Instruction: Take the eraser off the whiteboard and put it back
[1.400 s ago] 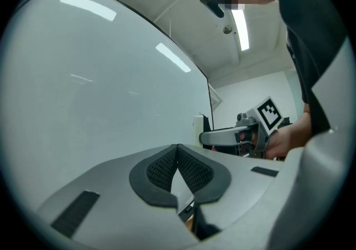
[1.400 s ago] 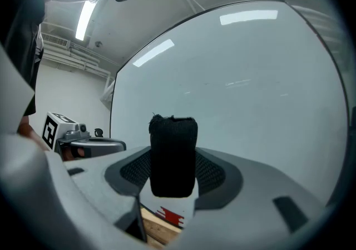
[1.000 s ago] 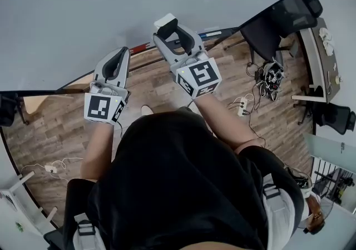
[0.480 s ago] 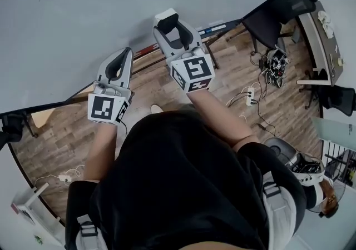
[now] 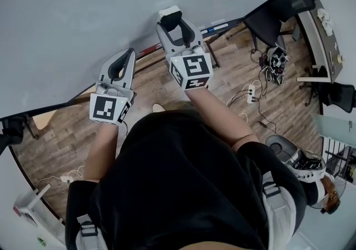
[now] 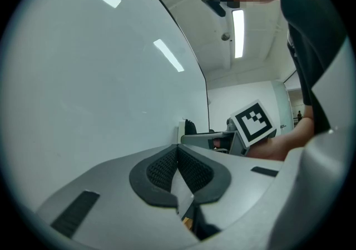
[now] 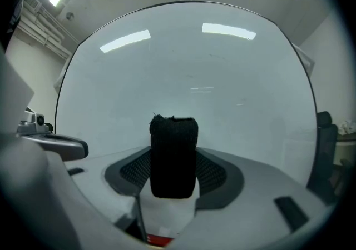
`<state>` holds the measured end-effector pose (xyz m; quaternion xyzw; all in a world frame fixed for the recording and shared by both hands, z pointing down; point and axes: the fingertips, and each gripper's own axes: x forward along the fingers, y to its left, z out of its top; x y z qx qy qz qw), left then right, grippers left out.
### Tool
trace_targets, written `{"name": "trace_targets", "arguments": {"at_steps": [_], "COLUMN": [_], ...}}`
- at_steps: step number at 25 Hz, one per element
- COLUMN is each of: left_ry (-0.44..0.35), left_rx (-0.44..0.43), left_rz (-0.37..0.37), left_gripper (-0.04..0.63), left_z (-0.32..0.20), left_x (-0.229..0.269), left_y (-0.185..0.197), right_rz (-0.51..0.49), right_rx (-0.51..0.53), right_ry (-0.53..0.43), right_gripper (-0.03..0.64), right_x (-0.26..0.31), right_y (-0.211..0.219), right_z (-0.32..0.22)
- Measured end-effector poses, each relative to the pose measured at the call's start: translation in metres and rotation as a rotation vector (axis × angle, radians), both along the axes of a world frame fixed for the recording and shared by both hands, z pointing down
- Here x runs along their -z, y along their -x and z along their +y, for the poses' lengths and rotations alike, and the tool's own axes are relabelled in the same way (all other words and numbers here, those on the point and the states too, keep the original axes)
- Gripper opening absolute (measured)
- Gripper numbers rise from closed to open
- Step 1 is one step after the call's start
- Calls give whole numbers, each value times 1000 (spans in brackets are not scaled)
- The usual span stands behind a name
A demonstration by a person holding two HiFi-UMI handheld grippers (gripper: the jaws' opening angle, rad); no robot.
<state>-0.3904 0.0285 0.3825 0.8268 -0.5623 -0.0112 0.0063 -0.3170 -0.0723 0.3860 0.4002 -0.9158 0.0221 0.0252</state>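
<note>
The eraser [image 5: 168, 16], white-backed with a black felt face [image 7: 173, 157], sits upright between the jaws of my right gripper [image 5: 171, 23], which is shut on it. In the right gripper view the felt faces the whiteboard [image 7: 189, 76] close ahead; I cannot tell whether it touches. My left gripper [image 5: 120, 66] hangs lower left of the right one, beside the whiteboard [image 5: 83, 15]. Its pads [image 6: 167, 168] meet with nothing between them. The right gripper's marker cube [image 6: 253, 123] shows in the left gripper view.
Markers [image 5: 214, 28] lie on the board's ledge. A black office chair [image 5: 267, 24] and a desk [image 5: 325, 32] stand at the right. Cables and a power strip [image 5: 250, 96] trail over the wooden floor [image 5: 61, 132].
Both grippers have shifted a little sideways along the board. The right one has turned slightly, still holding the eraser; the left stays shut.
</note>
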Motion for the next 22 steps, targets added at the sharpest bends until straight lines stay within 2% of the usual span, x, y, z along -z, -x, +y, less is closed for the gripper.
{"name": "trace_targets", "arguments": {"at_steps": [7, 13, 22], "left_ry": [-4, -3, -9], "left_rx": [-3, -2, 23], "left_rz": [5, 8, -6], "left_gripper": [-5, -5, -5], "left_z": [1, 2, 9], "left_x": [2, -1, 4], "left_y": [-2, -9, -50], "right_rz": [-21, 5, -11], "right_rx": [9, 48, 183], "right_ry": [-3, 2, -21], "right_gripper": [253, 273, 270], "right_x": [7, 3, 11], "right_y": [0, -9, -57], "right_z": [0, 10, 40]}}
